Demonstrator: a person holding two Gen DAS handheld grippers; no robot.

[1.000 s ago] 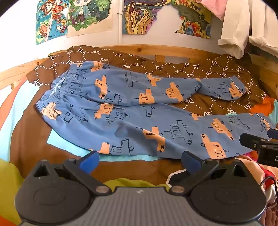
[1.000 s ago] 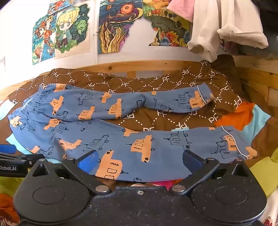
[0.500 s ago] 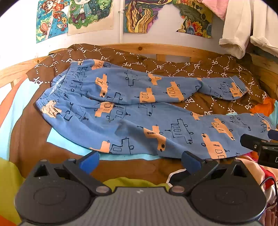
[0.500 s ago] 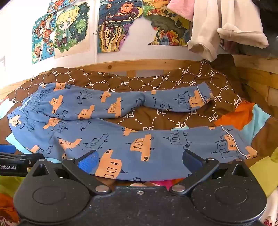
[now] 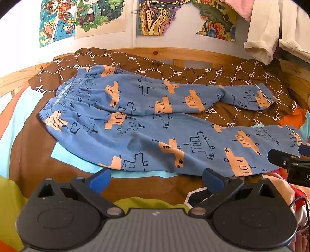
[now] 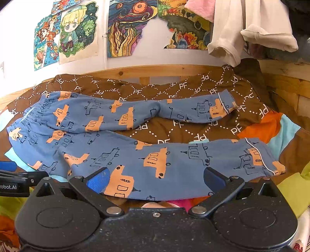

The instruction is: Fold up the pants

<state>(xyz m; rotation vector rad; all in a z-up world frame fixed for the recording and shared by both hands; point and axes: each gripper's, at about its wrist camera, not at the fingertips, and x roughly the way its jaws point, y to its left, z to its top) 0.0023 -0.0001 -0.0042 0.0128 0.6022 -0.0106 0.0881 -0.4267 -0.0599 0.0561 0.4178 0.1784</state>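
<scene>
Our left gripper (image 5: 156, 178) and right gripper (image 6: 156, 179) both hover spread wide, grasping nothing, at the near edge of the blue cotton pants with orange vehicle prints (image 5: 151, 124), spread flat on the brown patterned bedspread (image 5: 193, 73).

A brown blanket (image 6: 193, 124) with white "PF" letters covers the bed. It has orange and light blue patches too. Behind it runs a wooden bed rail (image 6: 155, 70). Bright drawings (image 6: 124, 29) hang on the white wall (image 5: 164, 41). A cream shirt (image 6: 250, 29) and something pink (image 6: 201, 9) hang up high on the right.
</scene>
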